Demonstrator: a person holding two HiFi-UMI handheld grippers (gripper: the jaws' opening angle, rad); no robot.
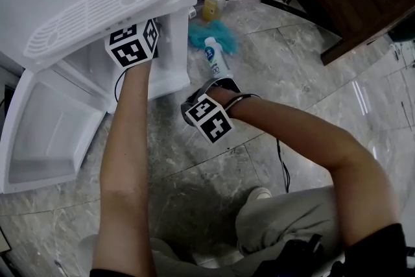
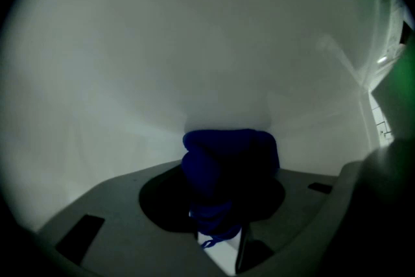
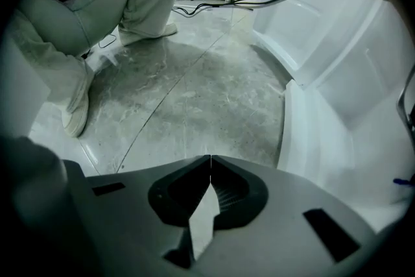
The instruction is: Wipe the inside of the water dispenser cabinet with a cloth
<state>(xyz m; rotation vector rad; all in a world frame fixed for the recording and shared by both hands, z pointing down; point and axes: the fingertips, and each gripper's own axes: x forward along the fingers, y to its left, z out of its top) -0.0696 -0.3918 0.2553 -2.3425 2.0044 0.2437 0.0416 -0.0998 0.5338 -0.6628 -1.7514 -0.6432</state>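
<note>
Left gripper (image 2: 217, 230) jaws clamped on bunched blue cloth (image 2: 227, 165), near white cabinet wall (image 2: 194, 42)

left tongs (image 2: 220, 214) apparently gripping, right tongs (image 3: 211, 162) closed

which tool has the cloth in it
The left tool, inside the white cabinet, clamps the bunched dark blue cloth; the right tool is shut and empty.

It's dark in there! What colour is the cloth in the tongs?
Dark blue. The cloth shows best in the left gripper view.
</note>
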